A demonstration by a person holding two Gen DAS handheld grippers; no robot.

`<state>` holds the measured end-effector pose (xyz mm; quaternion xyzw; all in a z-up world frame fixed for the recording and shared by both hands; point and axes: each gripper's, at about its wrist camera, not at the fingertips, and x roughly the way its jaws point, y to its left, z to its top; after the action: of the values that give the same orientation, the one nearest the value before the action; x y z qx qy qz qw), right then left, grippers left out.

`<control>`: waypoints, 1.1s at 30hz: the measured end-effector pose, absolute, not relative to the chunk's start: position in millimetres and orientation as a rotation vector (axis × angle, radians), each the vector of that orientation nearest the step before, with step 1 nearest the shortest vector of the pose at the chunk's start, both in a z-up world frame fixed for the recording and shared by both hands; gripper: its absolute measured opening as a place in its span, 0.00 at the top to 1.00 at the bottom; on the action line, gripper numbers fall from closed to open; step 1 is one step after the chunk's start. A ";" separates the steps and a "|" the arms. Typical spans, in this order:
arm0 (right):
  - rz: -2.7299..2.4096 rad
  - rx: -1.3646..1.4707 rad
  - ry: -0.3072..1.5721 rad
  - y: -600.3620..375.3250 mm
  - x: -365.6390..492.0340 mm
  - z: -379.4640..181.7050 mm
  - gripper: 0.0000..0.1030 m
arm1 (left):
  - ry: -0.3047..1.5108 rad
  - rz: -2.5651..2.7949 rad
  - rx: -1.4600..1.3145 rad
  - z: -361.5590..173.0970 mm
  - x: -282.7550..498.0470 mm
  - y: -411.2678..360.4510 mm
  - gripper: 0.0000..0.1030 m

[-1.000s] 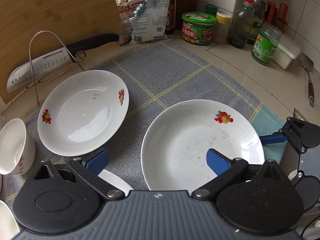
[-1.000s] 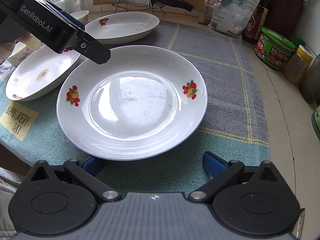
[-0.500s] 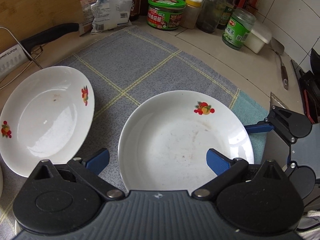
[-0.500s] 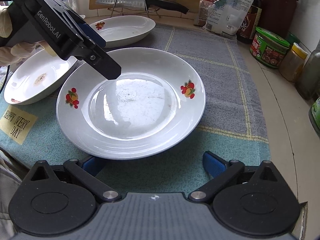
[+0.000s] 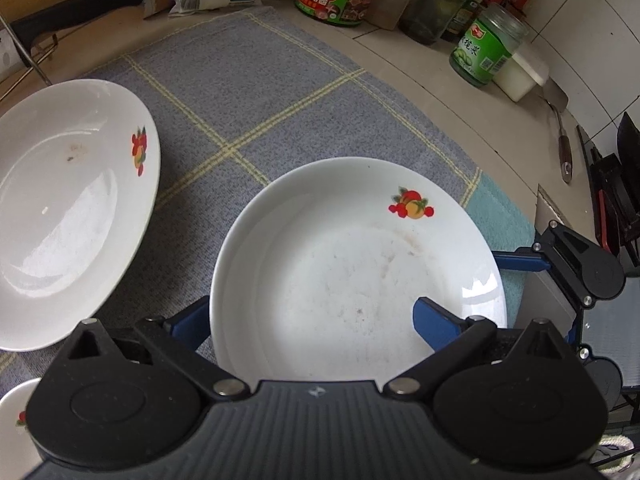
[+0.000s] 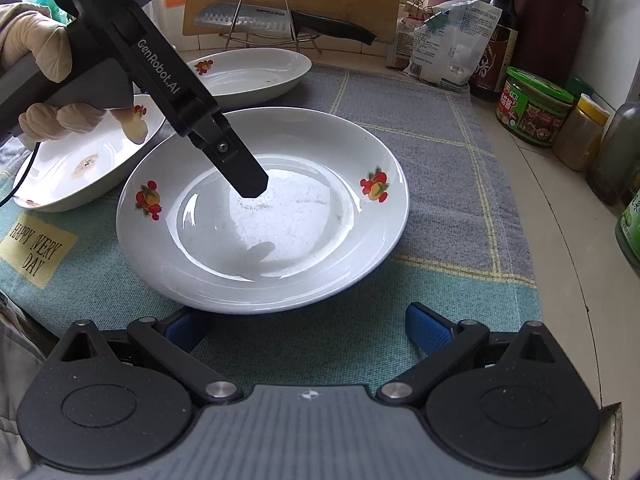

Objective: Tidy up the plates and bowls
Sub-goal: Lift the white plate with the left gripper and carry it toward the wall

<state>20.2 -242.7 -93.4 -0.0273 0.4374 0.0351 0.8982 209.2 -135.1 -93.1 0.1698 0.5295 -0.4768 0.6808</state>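
Grey checked cloth (image 6: pixel 420 128) covers the counter, bearing a white fruit-printed ceramic plate (image 6: pixel 264 216). Left gripper (image 6: pixel 244 178) hovers over its middle, right gripper (image 6: pixel 308 320) at its near rim, both jaws apart.

My left hand-held gripper (image 6: pixel 250 188) reads "GenRobot.AI"; the knife (image 6: pixel 256 16) says "SUPOR"; the mat's yellow patch (image 6: pixel 36 250) says "HAPPY EVERY DAY".

opposed close wrist views, shared plate (image 5: pixel 356 268)
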 end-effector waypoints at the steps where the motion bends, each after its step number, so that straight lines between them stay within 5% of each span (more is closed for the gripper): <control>1: 0.073 -0.057 0.898 -242.7 19.0 -93.6 0.00 | 1.189 -1.070 0.381 -93.4 209.5 -135.2 0.01; 33: 0.307 -0.127 0.732 -250.7 20.9 -104.0 0.00 | 1.187 -1.055 0.479 -88.4 207.5 -147.3 0.08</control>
<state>20.9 -250.7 -104.0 -0.0618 0.3561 0.1496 0.9203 207.6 -147.3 -88.4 0.2131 0.5276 -0.4690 0.6755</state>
